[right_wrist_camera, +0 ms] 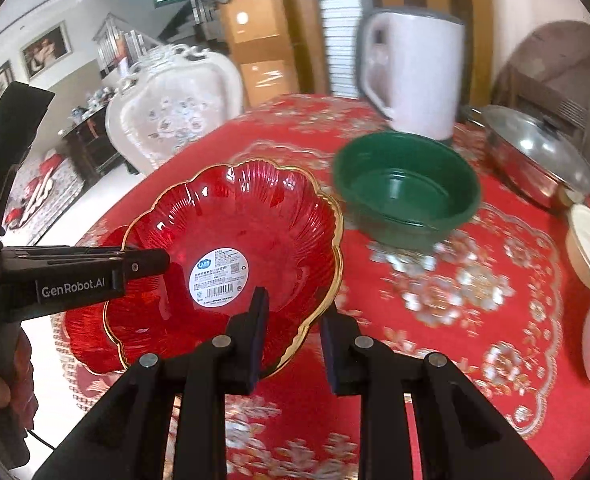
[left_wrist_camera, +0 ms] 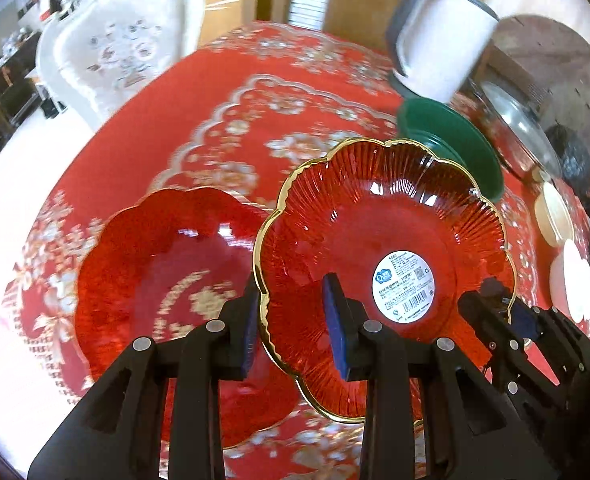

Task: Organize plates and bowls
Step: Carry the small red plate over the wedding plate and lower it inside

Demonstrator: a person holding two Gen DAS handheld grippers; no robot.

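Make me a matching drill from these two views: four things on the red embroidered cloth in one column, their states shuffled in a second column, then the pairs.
Things:
1. Gold-rimmed red glass flower plate with a round sticker
2. Second red glass flower plate
3. Dark green plastic bowl
4. White jug with a handle

States:
A. standing upright behind the green bowl
B. lying on the cloth, under the lifted plate
C. gripped at its rim by the left gripper and right gripper
D. empty, open side up, on the cloth

Pairs: 1-C, 2-B, 3-D, 4-A
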